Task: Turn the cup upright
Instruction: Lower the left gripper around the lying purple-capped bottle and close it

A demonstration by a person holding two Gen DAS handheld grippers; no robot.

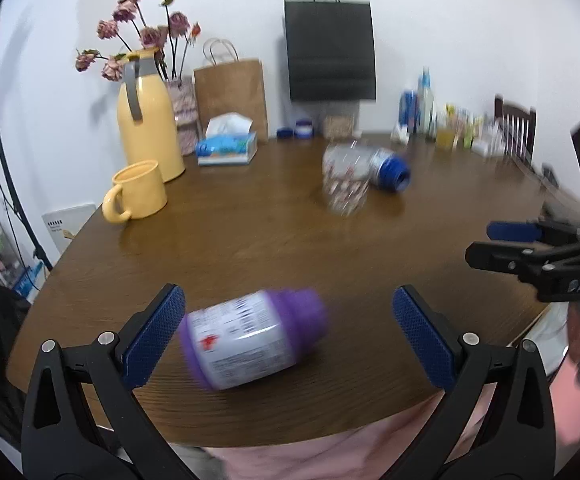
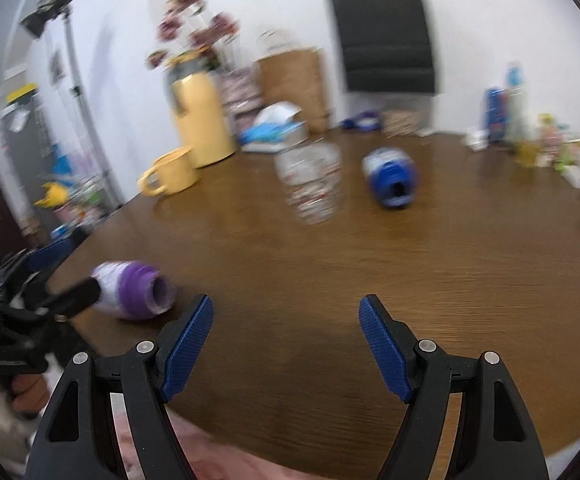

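A purple cup with a white label (image 1: 252,338) lies on its side near the table's front edge, between the fingers of my open left gripper (image 1: 288,334); it does not touch them. It also shows in the right wrist view (image 2: 132,296), with its open mouth facing right. A blue cup (image 1: 389,169) (image 2: 389,178) lies on its side farther back. A clear patterned glass (image 1: 345,180) (image 2: 313,182) stands beside it. My right gripper (image 2: 286,346) is open and empty above the table's front edge; it shows at the right in the left wrist view (image 1: 497,244).
A yellow mug (image 1: 136,192) and a yellow jug (image 1: 148,120) stand at the back left of the brown table (image 1: 250,248). A tissue box (image 1: 228,146), paper bags (image 1: 232,96) and bottles (image 1: 425,108) line the back wall.
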